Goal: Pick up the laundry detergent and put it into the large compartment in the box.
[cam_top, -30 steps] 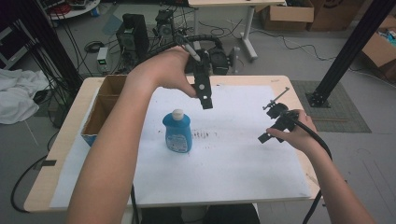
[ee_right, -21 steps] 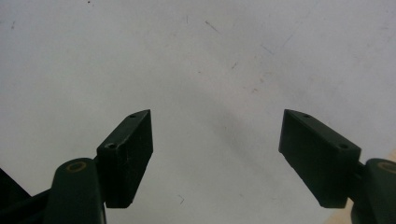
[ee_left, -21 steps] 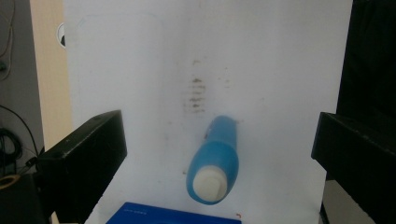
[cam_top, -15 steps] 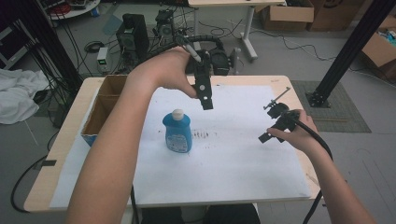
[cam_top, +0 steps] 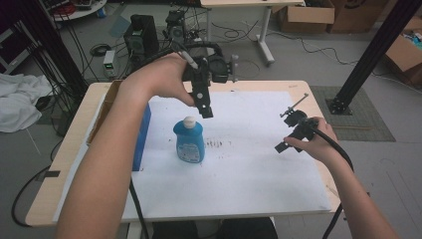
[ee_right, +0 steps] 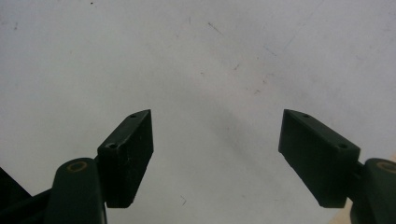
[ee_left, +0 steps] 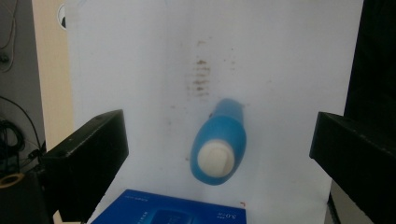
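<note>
A blue bottle [cam_top: 189, 141] with a white cap stands upright on the white sheet [cam_top: 249, 169] near the table's middle. My left gripper [cam_top: 205, 110] hangs above and just behind it, pointing down, jaws wide open. Seen from above in the left gripper view, the blue bottle [ee_left: 218, 147] sits between the two jaws with nothing touching it. My right gripper [cam_top: 281, 147] rests low over the sheet at the right, open, with only bare white sheet [ee_right: 210, 70] between its jaws.
A blue box [cam_top: 143, 134] lies at the sheet's left edge beside a cardboard box [cam_top: 106, 107], and the blue box [ee_left: 173, 210] also appears below the bottle. Dark smudges [cam_top: 216, 144] mark the sheet right of the bottle. Cables and equipment crowd the floor behind the table.
The left gripper has edged slightly nearer the bottle. The right gripper has barely moved.
</note>
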`<state>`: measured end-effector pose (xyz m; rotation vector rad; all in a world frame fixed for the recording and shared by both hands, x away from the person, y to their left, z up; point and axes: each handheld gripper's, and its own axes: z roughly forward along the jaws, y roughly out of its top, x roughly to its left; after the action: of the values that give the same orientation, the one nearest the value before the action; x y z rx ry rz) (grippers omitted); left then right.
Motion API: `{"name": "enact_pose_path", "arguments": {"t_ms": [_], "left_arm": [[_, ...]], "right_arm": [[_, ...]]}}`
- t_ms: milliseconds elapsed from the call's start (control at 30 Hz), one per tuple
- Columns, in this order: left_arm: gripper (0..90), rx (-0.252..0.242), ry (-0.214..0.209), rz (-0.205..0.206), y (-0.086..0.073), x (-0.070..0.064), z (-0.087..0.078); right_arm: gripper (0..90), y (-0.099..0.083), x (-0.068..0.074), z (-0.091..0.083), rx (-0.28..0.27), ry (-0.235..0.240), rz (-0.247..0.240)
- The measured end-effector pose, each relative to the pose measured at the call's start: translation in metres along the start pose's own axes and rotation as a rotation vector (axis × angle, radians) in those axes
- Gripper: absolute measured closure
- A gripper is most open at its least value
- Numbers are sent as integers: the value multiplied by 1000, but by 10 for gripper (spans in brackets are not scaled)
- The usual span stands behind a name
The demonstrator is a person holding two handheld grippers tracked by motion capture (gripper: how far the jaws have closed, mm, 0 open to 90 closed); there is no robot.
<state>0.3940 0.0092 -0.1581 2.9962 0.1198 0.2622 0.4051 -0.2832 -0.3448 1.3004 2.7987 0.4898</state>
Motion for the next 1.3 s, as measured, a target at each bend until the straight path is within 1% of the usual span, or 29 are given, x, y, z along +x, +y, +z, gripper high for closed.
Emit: {"name": "enact_pose_path", "arguments": {"t_ms": [67, 200, 267, 333, 367, 467, 533, 600, 733, 900, 933, 1100, 1300], "left_arm": [[58, 9, 3, -3, -5, 0, 3], [64, 10, 7, -2, -14, 0, 9], [70, 9, -3, 2, -18, 0, 12], [76, 20, 3, 5, -21, 0, 17], [76, 24, 1, 4, -23, 0, 19], [76, 36, 0, 6, -27, 0, 27], [76, 47, 0, 8, -29, 1, 31], [77, 49, -4, 6, -30, 1, 35], [82, 61, -24, 7, -33, 2, 43], [88, 62, -20, 8, -36, 3, 51], [92, 63, -25, 9, -37, 3, 53], [94, 71, -26, 8, -38, 4, 62], [96, 84, -40, -1, -41, 5, 73]], "right_arm": [[265, 0, 1, 0, -3, 3, -3], [265, 1, 3, -1, -8, 1, -5], [265, 2, 4, -2, -9, -1, -9], [265, 2, 6, -2, -9, -1, -12], [265, 3, 6, -2, -10, -3, -18], [268, 2, 7, -4, -12, -2, -16], [268, 2, 7, -3, -13, -3, -22], [268, 1, 7, -3, -10, -2, -15], [268, 0, 6, -1, -6, 0, -13], [268, 0, 5, 0, -7, 0, -19], [268, 0, 5, 0, -9, 0, -21], [268, 0, 5, 1, -5, 0, -21], [269, 0, 6, 2, -4, 1, -20]]}}
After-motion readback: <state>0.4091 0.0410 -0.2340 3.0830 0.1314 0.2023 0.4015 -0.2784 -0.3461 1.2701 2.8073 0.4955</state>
